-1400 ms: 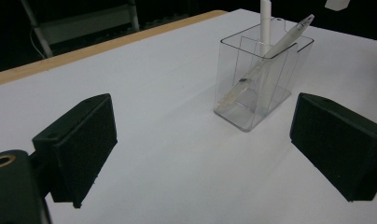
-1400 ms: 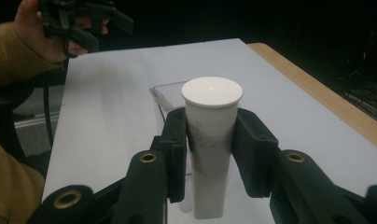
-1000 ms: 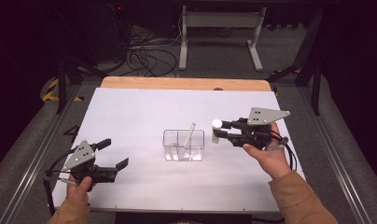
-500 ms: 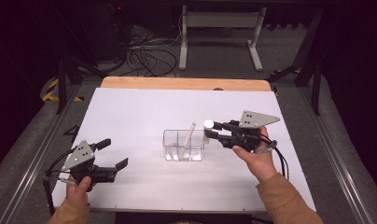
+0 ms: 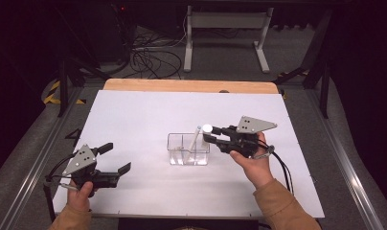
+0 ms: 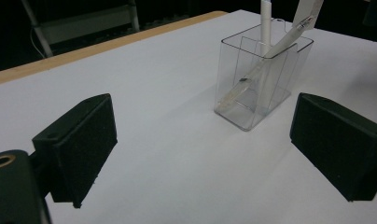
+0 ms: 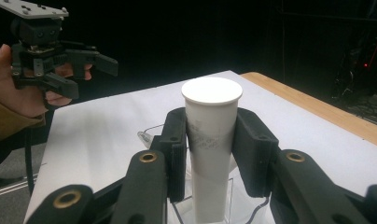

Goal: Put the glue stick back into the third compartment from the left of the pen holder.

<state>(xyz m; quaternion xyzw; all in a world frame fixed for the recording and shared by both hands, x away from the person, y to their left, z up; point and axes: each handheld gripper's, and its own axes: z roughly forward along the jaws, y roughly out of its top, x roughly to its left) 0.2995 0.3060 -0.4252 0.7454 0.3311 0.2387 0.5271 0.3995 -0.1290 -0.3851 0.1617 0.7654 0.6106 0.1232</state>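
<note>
The right tongs (image 7: 210, 140) clamp a white plastic tube (image 7: 211, 154) above the clear plastic organiser box (image 5: 188, 149) mid-worktop; lowering it straight in seems next. Left tongs (image 5: 116, 158) gape wide, idle.

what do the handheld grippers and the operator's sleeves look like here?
Both the left gripper and the right gripper are black, with two blocky fingers, brass-coloured pivot pins and a grey three-cornered plate on top. A black cable trails from the right one. Sleeves are tan.
</note>
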